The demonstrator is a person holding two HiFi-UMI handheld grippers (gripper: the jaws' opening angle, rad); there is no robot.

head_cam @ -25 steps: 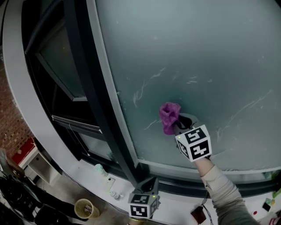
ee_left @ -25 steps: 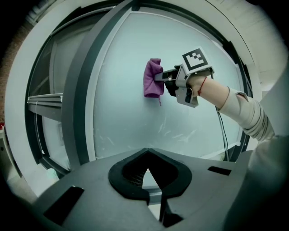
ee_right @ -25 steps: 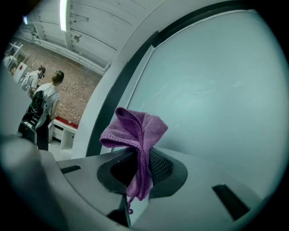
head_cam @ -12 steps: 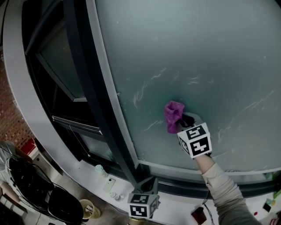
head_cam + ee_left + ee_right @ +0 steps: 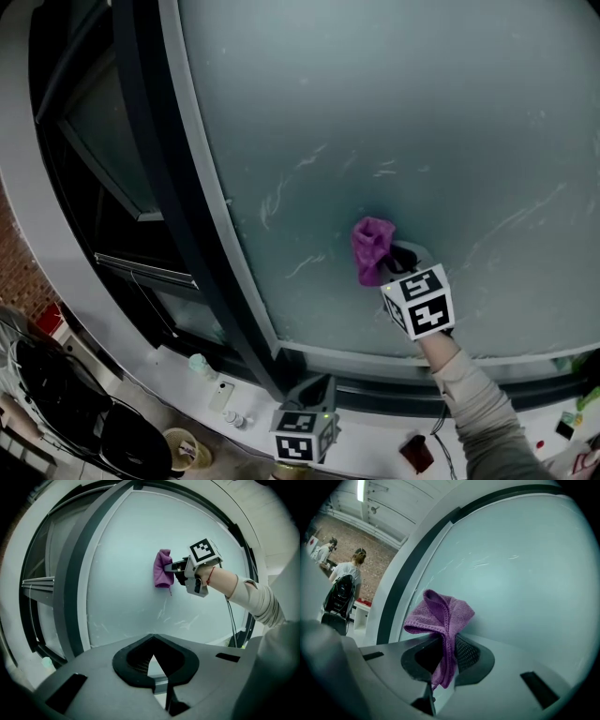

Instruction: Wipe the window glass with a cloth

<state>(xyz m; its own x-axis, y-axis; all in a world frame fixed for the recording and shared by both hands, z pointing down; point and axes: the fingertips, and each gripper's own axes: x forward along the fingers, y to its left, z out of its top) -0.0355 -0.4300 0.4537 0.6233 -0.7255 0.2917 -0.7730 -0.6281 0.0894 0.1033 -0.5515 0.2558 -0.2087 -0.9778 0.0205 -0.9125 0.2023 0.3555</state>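
A crumpled purple cloth [image 5: 372,248] is pressed against the large frosted window glass [image 5: 422,112]. My right gripper [image 5: 389,262] is shut on it, and its marker cube [image 5: 417,302] sits just below. In the right gripper view the cloth [image 5: 443,616] bunches out of the closed jaws of the right gripper [image 5: 443,658] and touches the glass [image 5: 520,573]. My left gripper [image 5: 317,386] hangs low by the sill, away from the glass. It is shut on nothing [image 5: 153,667], and its view shows the cloth [image 5: 162,569] and the right gripper [image 5: 177,566].
White streaks [image 5: 281,197] mark the glass left of the cloth. A dark window frame [image 5: 187,206] runs down the left side. The sill holds a small bottle [image 5: 199,366], a phone [image 5: 221,396] and a cup [image 5: 183,448]. A person with a backpack [image 5: 344,590] stands far left.
The right gripper has slid the cloth a little to the right across the glass, away from the streaks. The left gripper has stayed low by the sill.
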